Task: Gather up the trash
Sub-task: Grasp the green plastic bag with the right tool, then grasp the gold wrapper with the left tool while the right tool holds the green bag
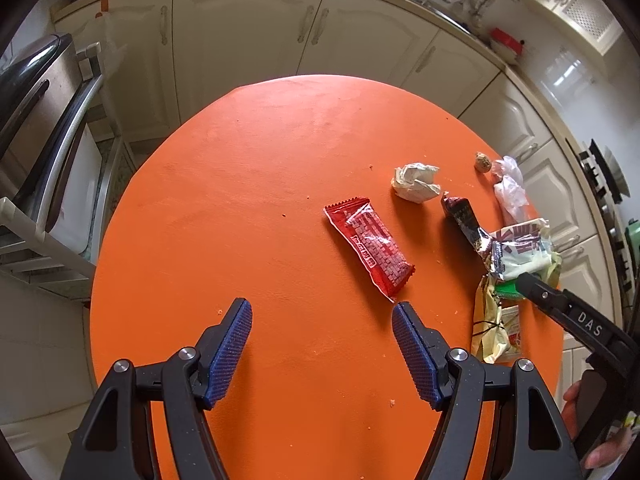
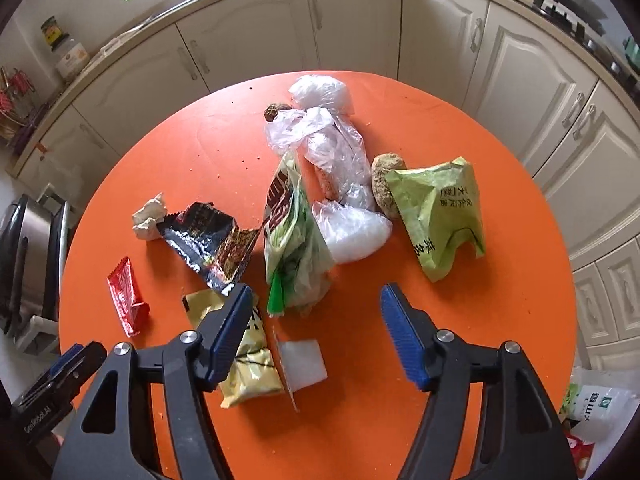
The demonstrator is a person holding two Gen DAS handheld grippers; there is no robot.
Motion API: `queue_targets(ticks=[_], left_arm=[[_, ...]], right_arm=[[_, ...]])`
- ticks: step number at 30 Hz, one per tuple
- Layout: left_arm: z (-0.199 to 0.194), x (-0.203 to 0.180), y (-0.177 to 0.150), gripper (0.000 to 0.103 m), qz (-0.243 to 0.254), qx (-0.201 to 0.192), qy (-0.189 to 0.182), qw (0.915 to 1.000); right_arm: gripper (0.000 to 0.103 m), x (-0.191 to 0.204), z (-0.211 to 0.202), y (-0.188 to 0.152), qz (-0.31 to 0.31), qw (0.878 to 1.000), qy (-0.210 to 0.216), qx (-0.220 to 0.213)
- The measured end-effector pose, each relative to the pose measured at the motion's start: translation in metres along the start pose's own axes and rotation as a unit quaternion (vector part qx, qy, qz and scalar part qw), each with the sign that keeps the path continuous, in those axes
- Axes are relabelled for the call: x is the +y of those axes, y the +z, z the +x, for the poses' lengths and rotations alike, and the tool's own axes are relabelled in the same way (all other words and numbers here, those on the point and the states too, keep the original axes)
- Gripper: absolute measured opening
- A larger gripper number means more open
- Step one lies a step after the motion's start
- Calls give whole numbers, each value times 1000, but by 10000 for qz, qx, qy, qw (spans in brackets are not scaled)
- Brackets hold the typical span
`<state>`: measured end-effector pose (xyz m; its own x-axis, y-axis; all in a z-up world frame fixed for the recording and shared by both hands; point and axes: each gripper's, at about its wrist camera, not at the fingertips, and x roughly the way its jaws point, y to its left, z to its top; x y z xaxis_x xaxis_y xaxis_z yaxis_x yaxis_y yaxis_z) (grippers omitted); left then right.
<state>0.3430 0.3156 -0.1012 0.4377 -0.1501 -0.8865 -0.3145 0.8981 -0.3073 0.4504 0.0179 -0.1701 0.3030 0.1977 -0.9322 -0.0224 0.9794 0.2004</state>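
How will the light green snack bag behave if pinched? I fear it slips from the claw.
The light green snack bag looks crumpled and caved in, so it is probably nearly empty, light and floppy. Its glossy film may slip, and a pinch on one fold would likely leave the rest dangling.

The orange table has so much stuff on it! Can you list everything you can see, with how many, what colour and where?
table: 1, orange, round, in front of cream kitchen cabinets
red wrapper: 1, red, lying alone at the left of the pile
crumpled paper: 1, off-white, beyond the red wrapper
black wrapper: 1, black and brown, beside the crumpled paper
green-and-white bag: 1, middle of the pile
clear plastic bags: several, see-through, far side of the pile
light green bag: 1, right side
brown lumps: 2, beside the plastic bags
yellow wrapper: 1, pale yellow, near edge
white square piece: 1, beside the yellow wrapper
left gripper: 1, black with blue pads, open, empty
right gripper: 1, same colours, open, empty
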Motion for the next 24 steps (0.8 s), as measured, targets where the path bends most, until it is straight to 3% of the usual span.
queue_targets(ticks=[3,4,6,10,12,24], left_arm=[[6,2,4,68,-85,43,36,9999],[8,2,5,68,-90,62,36,9999],[11,3,6,68,-98,81,67,9999],[13,2,8,68,-122,47,92,9999],[12,-1,8,68,-95,33,80,9999],[-2,-45,-10,68,294,-20,-16,9996]], right_arm=[[64,5,11,13,3,9998,201,30],[50,6,16,16,26,9999,106,71],[39,6,22,19,124,9999,-56,91],[33,7,10,12,61,9999,143,22],[25,7,-1,7,33,9996,294,-8],[24,-35,-69,-31,238,9963,634,-532]])
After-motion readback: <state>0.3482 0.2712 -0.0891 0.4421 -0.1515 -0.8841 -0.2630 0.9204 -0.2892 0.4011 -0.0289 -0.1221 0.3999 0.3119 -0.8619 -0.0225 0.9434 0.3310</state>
